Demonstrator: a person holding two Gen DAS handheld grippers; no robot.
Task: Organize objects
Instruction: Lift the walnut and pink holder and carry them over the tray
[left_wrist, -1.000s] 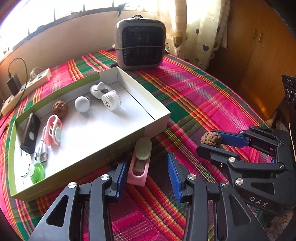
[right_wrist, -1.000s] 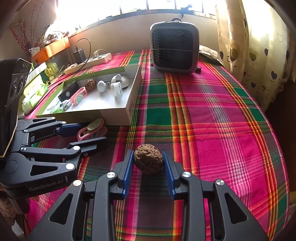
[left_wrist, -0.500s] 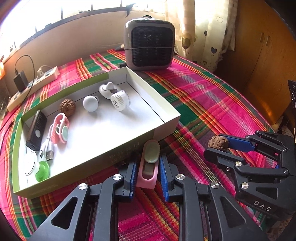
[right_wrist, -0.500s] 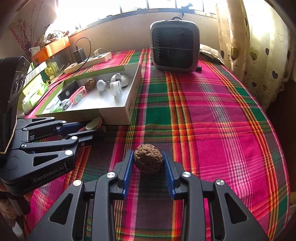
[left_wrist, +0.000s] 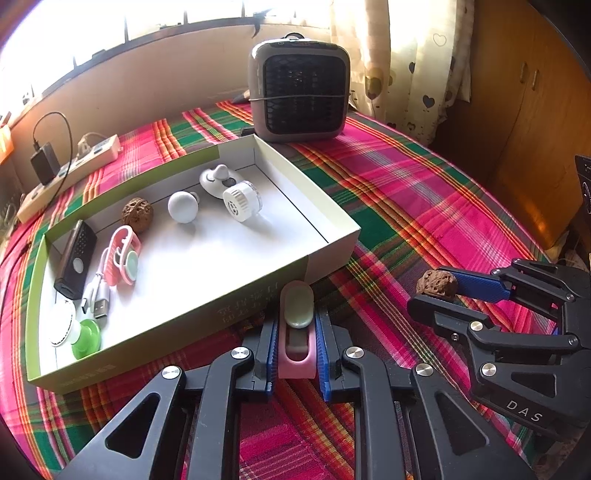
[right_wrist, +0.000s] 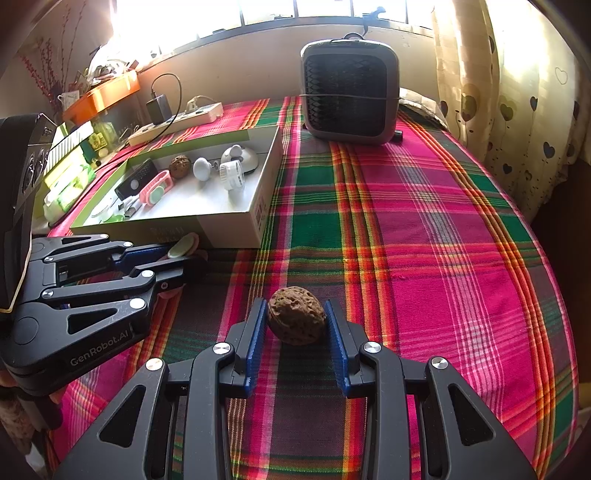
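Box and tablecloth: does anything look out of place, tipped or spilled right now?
Nothing spilled or damaged. Only two items sit outside the box: the pink clip, between the closing left tool pads, and a walnut gripped by the right tool. Everything else lies inside the box.

Tray on the counter, heater behind it
Clip (left_wrist: 296, 325) just before the tray (left_wrist: 334, 242); walnut (right_wrist: 296, 315) right of it; heater (left_wrist: 300, 90) behind.
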